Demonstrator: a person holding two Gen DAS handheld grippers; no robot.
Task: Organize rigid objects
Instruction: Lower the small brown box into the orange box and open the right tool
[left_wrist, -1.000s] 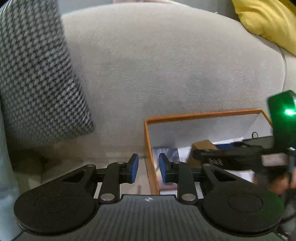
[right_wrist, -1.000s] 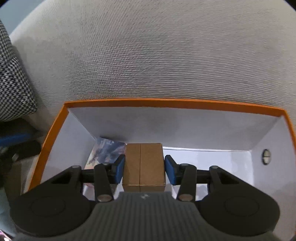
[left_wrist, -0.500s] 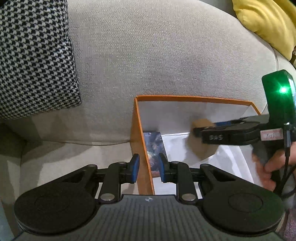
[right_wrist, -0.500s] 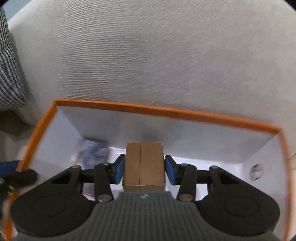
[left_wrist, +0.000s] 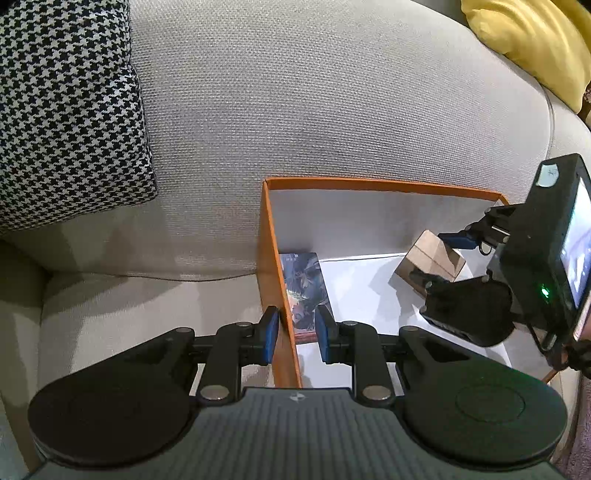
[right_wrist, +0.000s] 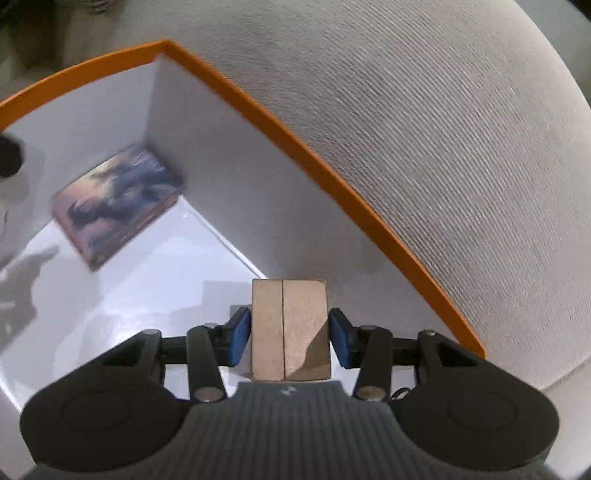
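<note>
carton (right_wrist: 289, 328), brown cardboard, sits clamped between the right gripper's (right_wrist: 289, 334) blue pads, over the white floor of the orange-rimmed box (right_wrist: 280, 131) on the sofa (left_wrist: 314, 110). left gripper (left_wrist: 294, 328) straddles the box's left wall, pads narrowly apart, not pressing it. picture card (left_wrist: 304, 282) lies in the corner.

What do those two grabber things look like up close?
Both are matte black. The left gripper and right gripper each have two slim black fingers tipped with blue pads, round black discs on each side, silver pins and a ribbed grey body. Seen from the side, the right one carries a black box with a green light and a small screen.
</note>
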